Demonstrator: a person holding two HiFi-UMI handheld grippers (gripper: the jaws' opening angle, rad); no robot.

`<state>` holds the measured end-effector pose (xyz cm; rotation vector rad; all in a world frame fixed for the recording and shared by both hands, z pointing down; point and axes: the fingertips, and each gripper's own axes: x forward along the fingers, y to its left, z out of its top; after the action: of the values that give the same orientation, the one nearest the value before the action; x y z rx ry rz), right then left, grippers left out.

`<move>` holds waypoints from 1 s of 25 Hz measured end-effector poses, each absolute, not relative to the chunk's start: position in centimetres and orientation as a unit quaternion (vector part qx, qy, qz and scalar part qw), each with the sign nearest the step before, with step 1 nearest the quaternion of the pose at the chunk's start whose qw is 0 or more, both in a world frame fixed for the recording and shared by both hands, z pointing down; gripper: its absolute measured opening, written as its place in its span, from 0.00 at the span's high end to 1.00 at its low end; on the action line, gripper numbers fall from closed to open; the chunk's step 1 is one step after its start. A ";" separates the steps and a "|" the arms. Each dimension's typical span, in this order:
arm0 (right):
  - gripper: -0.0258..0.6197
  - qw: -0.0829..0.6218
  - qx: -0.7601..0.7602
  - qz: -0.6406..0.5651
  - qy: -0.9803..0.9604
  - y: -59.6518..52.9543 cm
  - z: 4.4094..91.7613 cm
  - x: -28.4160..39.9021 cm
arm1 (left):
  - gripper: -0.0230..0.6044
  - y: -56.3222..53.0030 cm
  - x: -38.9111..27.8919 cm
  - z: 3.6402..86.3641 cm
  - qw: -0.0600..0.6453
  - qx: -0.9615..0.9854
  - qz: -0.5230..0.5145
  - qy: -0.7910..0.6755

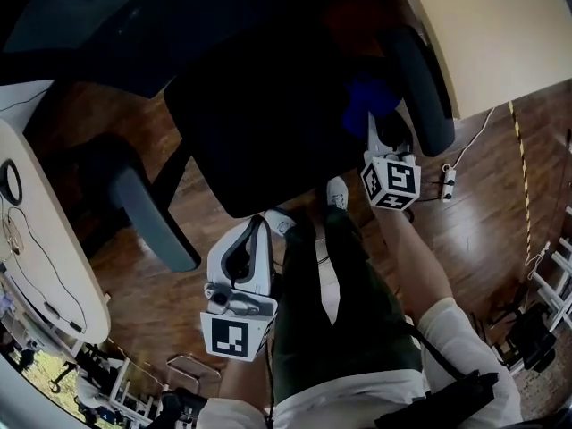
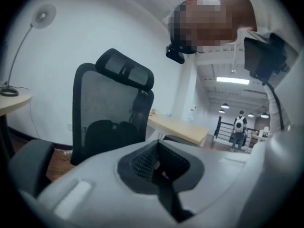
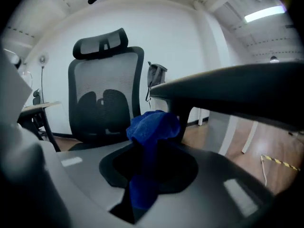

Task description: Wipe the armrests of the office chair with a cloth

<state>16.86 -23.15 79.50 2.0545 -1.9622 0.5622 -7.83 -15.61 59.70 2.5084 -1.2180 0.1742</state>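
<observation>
Item under inspection: the blue cloth (image 3: 151, 127). It is bunched and pinched in the right claw (image 3: 148, 167), whose jaws are closed on it. A wad stands up above the jaws and a tail hangs down between them.

In the right gripper view the wad sits low beside the post of the right-side armrest (image 3: 237, 87), and the armrest's dark pad runs across above it. Whether cloth and armrest touch cannot be confirmed. From the head view the cloth (image 1: 368, 101) lies between the edge of the black seat (image 1: 268, 123) and that armrest (image 1: 420, 88).

The office chair (image 3: 107, 96) has a mesh back and a headrest, and it faces the person. The left-side armrest (image 1: 152, 217) stands clear on the far side of the seat, with nothing on it.

The left claw (image 2: 159, 167) is held low, near the person's left knee and well apart from the chair. Its ribbed pads are drawn together with nothing between them. In the head view it sits just short of the seat's front edge (image 1: 241, 257).

Surroundings:
- The person stands on a wooden floor (image 1: 483, 204) in dark trousers and white shoes (image 1: 337, 190).
- A white counter (image 1: 54, 266) carrying cables lies to the person's left.
- A gooseneck lamp (image 2: 40, 18) stands on the counter.
- A second person with a backpack (image 2: 239, 126) stands far off down the hall.
</observation>
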 end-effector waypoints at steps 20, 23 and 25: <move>0.82 -0.019 0.503 0.154 -0.850 -18.5 49.1 7.0 | 0.96 -16.0 -13.7 43.4 0.075 0.858 0.026 -0.508; 0.82 -0.044 0.484 0.090 -0.869 -14.4 36.6 6.2 | 0.96 -13.2 -13.7 35.0 0.040 0.868 0.014 -0.494; 0.82 -0.055 0.470 0.044 -0.880 -11.8 30.8 5.3 | 0.96 -11.0 -13.4 30.8 0.014 0.878 0.013 -0.478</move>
<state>5.34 -11.76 30.81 1.5307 -2.8651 0.1422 -13.40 -10.97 30.84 2.7346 -1.4895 0.0409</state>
